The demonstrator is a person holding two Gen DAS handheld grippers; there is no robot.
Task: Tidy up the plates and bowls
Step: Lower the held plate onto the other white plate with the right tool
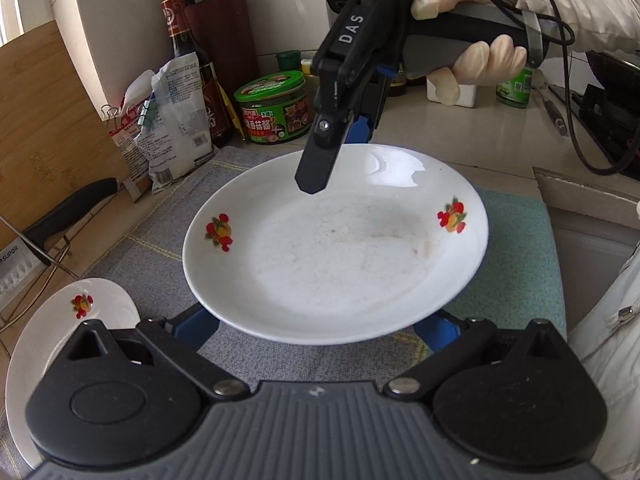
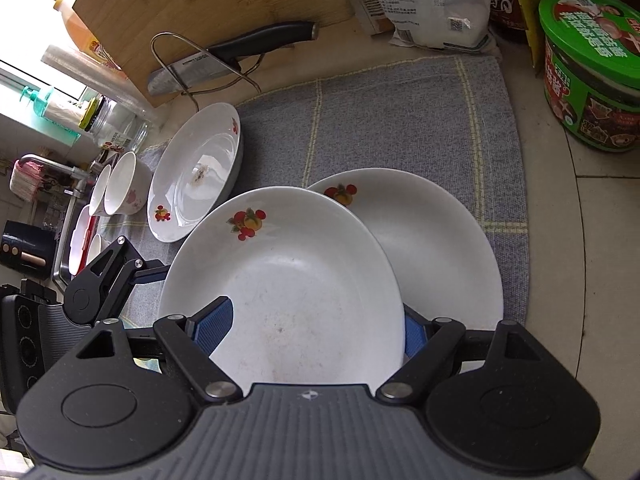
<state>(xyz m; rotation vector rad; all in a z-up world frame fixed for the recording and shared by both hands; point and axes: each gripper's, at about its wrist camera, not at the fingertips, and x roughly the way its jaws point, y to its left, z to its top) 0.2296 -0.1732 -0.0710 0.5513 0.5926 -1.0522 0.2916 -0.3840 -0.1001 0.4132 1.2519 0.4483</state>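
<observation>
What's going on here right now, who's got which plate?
A person is sorting dishes on the grey cloth with two handheld grippers. The right gripper appears to have its jaws clamped on the rim of a tilted fruit-patterned plate, which overlaps a second plate. The left gripper sits at the opposite edge; whether it grips is unclear. A third plate and bowls wait nearby.

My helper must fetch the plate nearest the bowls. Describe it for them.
Find the grey cloth on the counter and follow it toward the sink. Beside the white bowls lies a fruit-print plate. Unlike the two overlapping plates, it lies alone, with a dark smear at its centre.
</observation>
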